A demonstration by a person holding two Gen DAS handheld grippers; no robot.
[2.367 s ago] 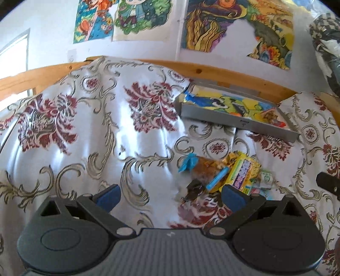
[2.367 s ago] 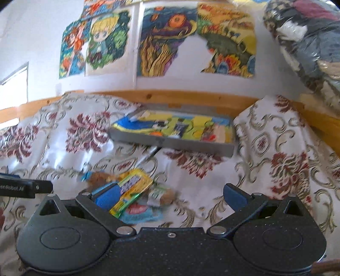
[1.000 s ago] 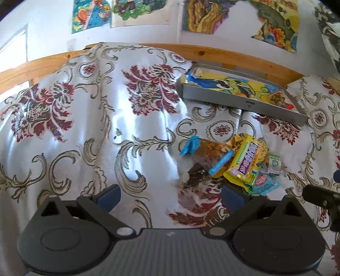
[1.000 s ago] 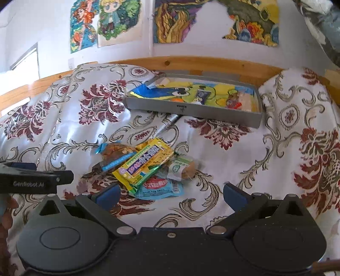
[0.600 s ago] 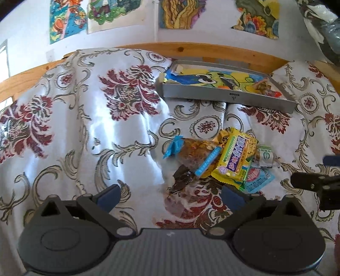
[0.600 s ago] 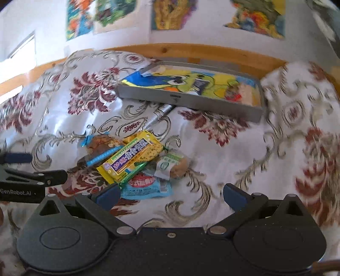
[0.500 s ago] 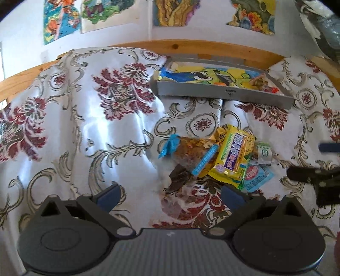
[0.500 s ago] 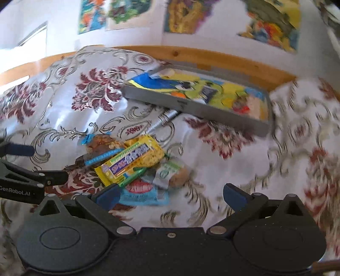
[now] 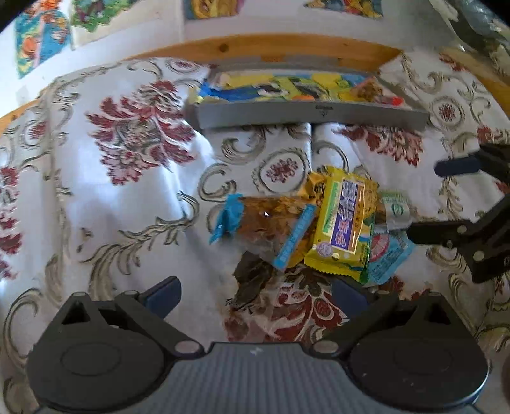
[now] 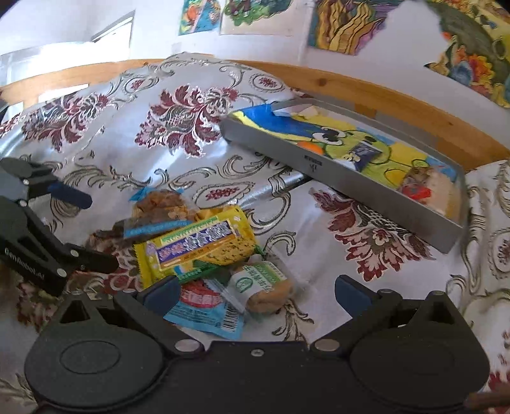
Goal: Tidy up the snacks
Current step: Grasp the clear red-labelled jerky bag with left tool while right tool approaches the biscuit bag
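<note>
A heap of snack packets lies on the floral cloth: a yellow bar packet [image 9: 342, 223] [image 10: 194, 246] on top, a clear bag of brown snacks with a blue end [image 9: 264, 219] [image 10: 162, 202], a light blue packet [image 9: 387, 254] [image 10: 200, 309], and a green-and-white wrapped cake [image 9: 395, 207] [image 10: 261, 281]. A dark wrapper [image 9: 251, 275] lies at the heap's near side. My left gripper [image 9: 255, 291] is open, just short of the dark wrapper. My right gripper [image 10: 255, 294] is open, low over the cake and the light blue packet. Behind the heap stands a grey tray [image 9: 312, 114] [image 10: 350, 178] with a colourful cartoon lining.
A wooden rail [image 9: 271, 47] [image 10: 366, 89] runs behind the tray, under a wall with colourful posters [image 10: 344, 22]. The cloth [image 9: 127, 159] is creased and lumpy. The other gripper shows at the right edge of the left wrist view and at the left edge of the right wrist view.
Both grippers have moved down and closer to the snack heap, which fills more of each view. The right gripper has swung left over the heap. Both stay open, holding nothing.
</note>
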